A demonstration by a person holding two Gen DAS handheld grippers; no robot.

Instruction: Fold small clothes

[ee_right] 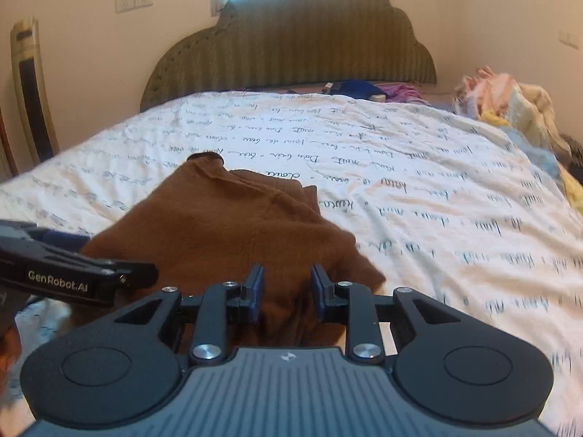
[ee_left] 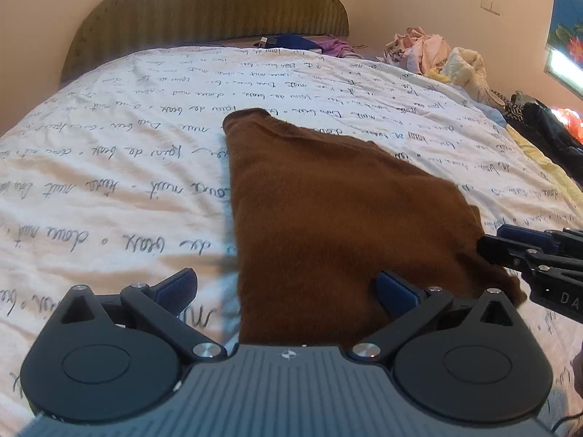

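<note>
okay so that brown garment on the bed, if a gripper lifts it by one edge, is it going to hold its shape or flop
The brown garment would probably flop: it lies in soft layers with rumpled edges on the quilt. Its fuzzy knit surface suggests the fingers would not slip much. It looks thin, so likely light, and a push may bunch it rather than slide it.

Brown knit garment [ee_left: 328, 211], folded, on bed

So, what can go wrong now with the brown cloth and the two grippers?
1. The right gripper has its jaws apart around a bunch of the brown garment; the pads may not press it, so the fabric may slip if lifted.
2. The left gripper stands wide open over the garment's near edge, so that side is free and the fold may sag.
3. The two grippers are close together and could bump.
</note>
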